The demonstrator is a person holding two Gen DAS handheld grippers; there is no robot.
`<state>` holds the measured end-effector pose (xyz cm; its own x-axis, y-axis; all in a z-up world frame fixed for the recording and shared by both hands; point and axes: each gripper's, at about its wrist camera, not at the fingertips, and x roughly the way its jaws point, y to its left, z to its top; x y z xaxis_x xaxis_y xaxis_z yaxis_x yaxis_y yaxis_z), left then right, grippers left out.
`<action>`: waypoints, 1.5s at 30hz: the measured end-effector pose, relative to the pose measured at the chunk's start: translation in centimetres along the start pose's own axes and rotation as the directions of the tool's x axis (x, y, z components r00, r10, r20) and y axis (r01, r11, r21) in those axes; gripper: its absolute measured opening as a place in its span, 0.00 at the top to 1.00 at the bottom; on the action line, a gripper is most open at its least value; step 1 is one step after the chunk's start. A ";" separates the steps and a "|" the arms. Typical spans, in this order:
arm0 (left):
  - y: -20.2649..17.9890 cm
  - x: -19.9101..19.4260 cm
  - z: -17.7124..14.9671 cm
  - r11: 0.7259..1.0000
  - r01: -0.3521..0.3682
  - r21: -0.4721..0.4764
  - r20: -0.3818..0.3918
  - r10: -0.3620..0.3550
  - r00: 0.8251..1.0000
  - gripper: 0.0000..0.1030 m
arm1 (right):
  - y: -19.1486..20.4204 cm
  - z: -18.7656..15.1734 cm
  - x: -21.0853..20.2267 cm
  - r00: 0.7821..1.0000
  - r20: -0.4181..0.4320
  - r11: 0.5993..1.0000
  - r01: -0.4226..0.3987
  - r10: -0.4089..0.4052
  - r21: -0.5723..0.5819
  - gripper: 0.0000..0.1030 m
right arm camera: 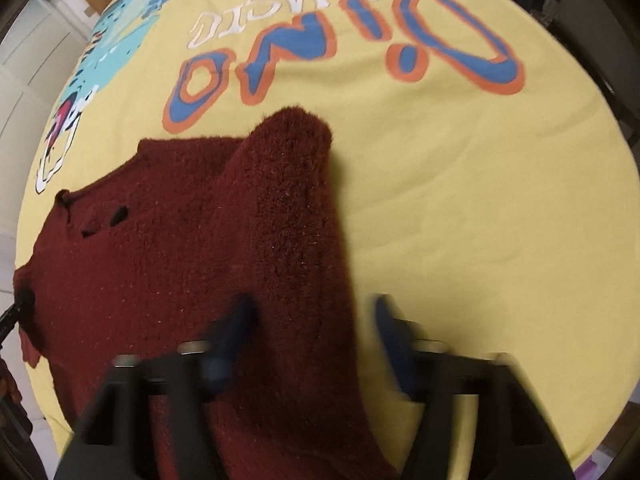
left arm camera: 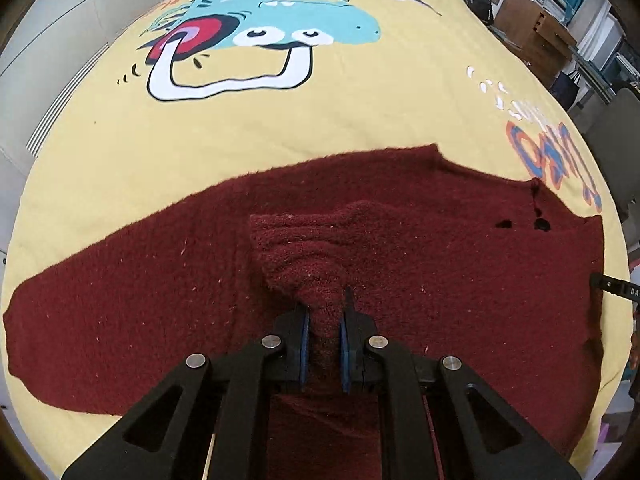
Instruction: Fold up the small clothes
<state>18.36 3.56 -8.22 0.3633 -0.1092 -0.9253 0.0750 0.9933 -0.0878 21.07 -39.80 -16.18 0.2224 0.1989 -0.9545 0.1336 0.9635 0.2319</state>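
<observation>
A dark red fuzzy sweater (left arm camera: pixel 440 264) lies spread on a yellow printed blanket (left arm camera: pixel 248 132). My left gripper (left arm camera: pixel 325 312) is shut on a bunched fold of the sweater, which rises as a ridge above the flat cloth. In the right wrist view the sweater (right arm camera: pixel 168 248) lies to the left, with a sleeve (right arm camera: pixel 296 200) folded up the middle. My right gripper (right arm camera: pixel 316 320) is open, its blurred fingers (right arm camera: pixel 236 320) straddling the sleeve's lower part. A small black tag with holes (left arm camera: pixel 540 222) marks the neckline.
The blanket (right arm camera: pixel 480 200) carries a dinosaur print (left arm camera: pixel 280 32) and the word "Dino" (right arm camera: pixel 360 56). White cabinets (left arm camera: pixel 60 40) stand at the left. Boxes and bags (left arm camera: pixel 536 28) stand beyond the far right edge.
</observation>
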 end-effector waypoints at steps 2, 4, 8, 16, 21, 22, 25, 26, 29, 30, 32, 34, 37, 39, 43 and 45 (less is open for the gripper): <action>0.0 0.3 0.0 1.000 0.003 0.003 -0.002 -0.003 1.000 0.91 | -0.2 -0.2 -0.3 1.000 0.012 1.000 0.008 -0.008 0.014 0.80; -0.1 0.2 -0.2 1.000 -0.002 0.014 -0.004 0.002 1.000 0.91 | -0.5 -0.7 -1.3 0.998 0.059 0.999 0.027 -0.029 0.028 0.82; 0.0 1.3 -0.6 1.000 0.005 0.010 -0.021 -0.004 1.000 0.90 | -0.5 -1.2 -1.3 0.996 0.064 0.998 0.060 -0.061 0.014 0.82; 0.0 3.5 -1.6 0.999 -0.028 0.024 -0.016 0.029 0.999 0.86 | -0.3 -1.7 -0.6 0.995 0.072 0.997 0.066 -0.069 0.033 0.70; -0.1 2.8 -2.0 0.997 -0.074 0.026 0.018 0.074 0.997 0.64 | 0.9 -3.3 -2.1 0.989 0.122 0.996 0.090 -0.089 0.002 0.41; -0.1 2.4 -2.1 0.997 -0.077 0.021 0.027 0.076 0.997 0.62 | 1.0 -3.8 -2.5 0.987 0.137 0.996 0.086 -0.085 -0.004 0.34; -0.2 1.3 -2.3 0.996 -0.082 0.027 0.053 0.080 0.995 0.39 | 2.3 -4.6 -4.0 0.980 0.192 0.998 0.061 -0.055 -0.023 0.21; -0.4 0.8 -2.4 0.996 -0.083 0.028 0.066 0.081 0.995 0.21 | 2.6 -4.7 -4.4 0.977 0.207 0.998 0.059 -0.051 -0.034 0.21; -1.1 -0.7 -2.6 0.996 -0.079 0.043 0.101 0.075 0.992 0.03 | 4.8 -5.3 -5.4 0.968 0.248 0.994 0.071 -0.050 -0.077 0.18; -1.5 -1.2 -2.5 0.996 -0.079 0.051 0.106 0.074 0.992 0.01 | 5.3 -5.6 -5.7 0.965 0.260 0.993 0.070 -0.044 -0.092 0.16; -2.3 -2.3 -2.4 0.995 -0.079 0.060 0.129 0.071 0.989 0.01 | 6.8 -5.9 -6.2 0.959 0.282 0.990 0.069 -0.033 -0.120 0.15; -3.2 -3.2 -2.4 0.995 -0.070 0.071 0.150 0.059 0.987 0.01 | 7.9 -6.4 -6.5 0.955 0.294 0.987 0.067 -0.022 -0.144 0.12; -4.8 -4.1 -2.5 0.991 -0.073 0.110 0.202 0.050 0.978 0.01 | 9.9 -7.1 -6.6 0.950 0.314 0.979 0.066 -0.002 -0.193 0.00; -5.5 -4.0 -2.3 0.989 -0.070 0.128 0.209 0.042 0.977 0.01 | 11.4 -7.4 -6.3 0.946 0.325 0.971 0.070 0.008 -0.228 0.00; -6.9 -2.6 -2.4 0.987 -0.067 0.146 0.187 0.039 0.982 0.01 | 13.4 -7.7 -4.5 0.949 0.317 0.960 0.088 0.001 -0.265 0.00; -7.4 -1.4 -2.6 0.988 -0.060 0.142 0.166 0.036 0.986 0.01 | 14.0 -8.0 -3.3 0.953 0.302 0.957 0.094 -0.006 -0.276 0.00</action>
<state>14.88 -3.55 -7.18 0.5146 -0.0784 -0.8538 0.1846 0.9826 0.0210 14.54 -25.55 -11.30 0.5029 0.1297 -0.8546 -0.1181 0.9897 0.0807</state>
